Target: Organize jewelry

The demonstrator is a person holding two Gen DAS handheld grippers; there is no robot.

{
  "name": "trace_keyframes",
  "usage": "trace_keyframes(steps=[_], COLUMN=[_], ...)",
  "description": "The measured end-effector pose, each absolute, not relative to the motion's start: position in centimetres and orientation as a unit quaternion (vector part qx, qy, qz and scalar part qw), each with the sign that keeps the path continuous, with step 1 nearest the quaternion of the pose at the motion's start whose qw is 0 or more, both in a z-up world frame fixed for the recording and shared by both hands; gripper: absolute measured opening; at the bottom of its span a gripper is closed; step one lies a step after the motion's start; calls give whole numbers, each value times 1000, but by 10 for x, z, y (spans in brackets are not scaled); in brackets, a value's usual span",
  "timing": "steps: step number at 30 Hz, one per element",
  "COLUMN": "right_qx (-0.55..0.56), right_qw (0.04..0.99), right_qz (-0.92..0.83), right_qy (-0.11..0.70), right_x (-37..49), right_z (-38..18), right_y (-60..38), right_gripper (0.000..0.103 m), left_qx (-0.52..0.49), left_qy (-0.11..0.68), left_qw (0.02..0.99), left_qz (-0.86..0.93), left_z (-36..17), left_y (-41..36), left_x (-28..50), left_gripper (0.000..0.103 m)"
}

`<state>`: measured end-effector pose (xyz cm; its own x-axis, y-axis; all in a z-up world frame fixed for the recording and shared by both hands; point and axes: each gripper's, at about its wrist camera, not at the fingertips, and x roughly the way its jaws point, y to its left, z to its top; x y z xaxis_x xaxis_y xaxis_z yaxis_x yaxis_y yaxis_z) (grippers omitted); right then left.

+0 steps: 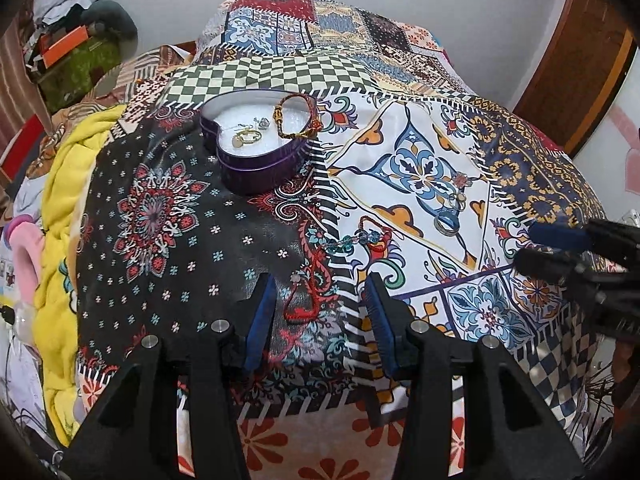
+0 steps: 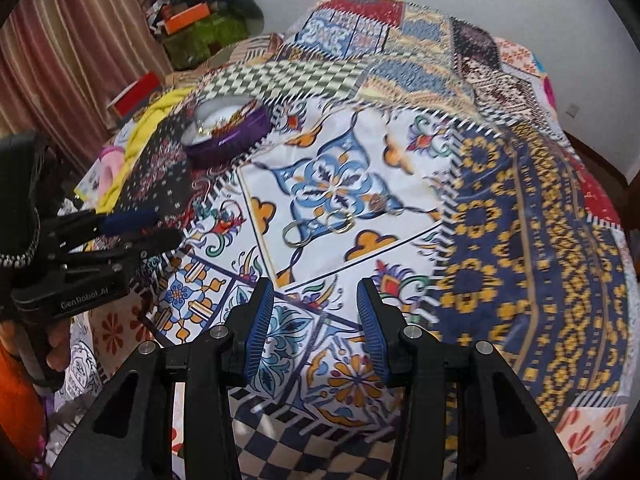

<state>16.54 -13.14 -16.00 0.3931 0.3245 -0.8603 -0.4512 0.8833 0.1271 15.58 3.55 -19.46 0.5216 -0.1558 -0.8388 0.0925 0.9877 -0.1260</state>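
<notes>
A purple heart-shaped tin (image 1: 256,168) stands open on the patterned bedspread (image 1: 160,240); it holds a gold ring (image 1: 247,136), small earrings and a braided bracelet (image 1: 298,118) draped over its rim. My left gripper (image 1: 320,284) is open, low over a red cord bracelet (image 1: 302,302) that lies between its fingertips. A blue-bead bracelet (image 1: 352,238) lies just beyond. Rings (image 2: 294,235) rest on the white-and-blue tile print, ahead of my open, empty right gripper (image 2: 315,292). The right wrist view shows the tin (image 2: 228,136) at far left.
A yellow blanket (image 1: 64,240) and a pink item (image 1: 24,248) lie along the bed's left edge. Boxes and clutter (image 1: 72,48) pile up in the far left corner by a curtain (image 2: 60,60). A wooden door frame (image 1: 580,72) stands at right.
</notes>
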Motion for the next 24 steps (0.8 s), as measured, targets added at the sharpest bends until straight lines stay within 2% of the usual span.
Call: trace_keyframes(steps=[5, 9, 17, 19, 21, 24], right_qx=[-62, -53, -17, -19, -26, -41], right_qw=[821, 815, 808, 809, 811, 816], right_qz=[253, 262, 259, 255, 249, 246], right_qy=[508, 514, 529, 529, 528, 521], right_x=[169, 175, 194, 197, 200, 203], right_z=[-169, -175, -184, -186, -188, -189], right_y=[-121, -116, -117, -113, -108, -100], right_gripper=[39, 39, 39, 35, 29, 20], left_qx=[-29, -16, -22, -34, -53, -69], left_qy=[482, 488, 483, 482, 483, 483], left_qw=[872, 868, 869, 868, 865, 864], left_qz=[-82, -93, -109, -114, -122, -125], left_z=[-199, -205, -211, -211, -211, -212], left_y=[32, 29, 27, 29, 31, 33], left_x=[167, 181, 190, 190, 191, 190], left_gripper=[44, 32, 22, 18, 6, 5])
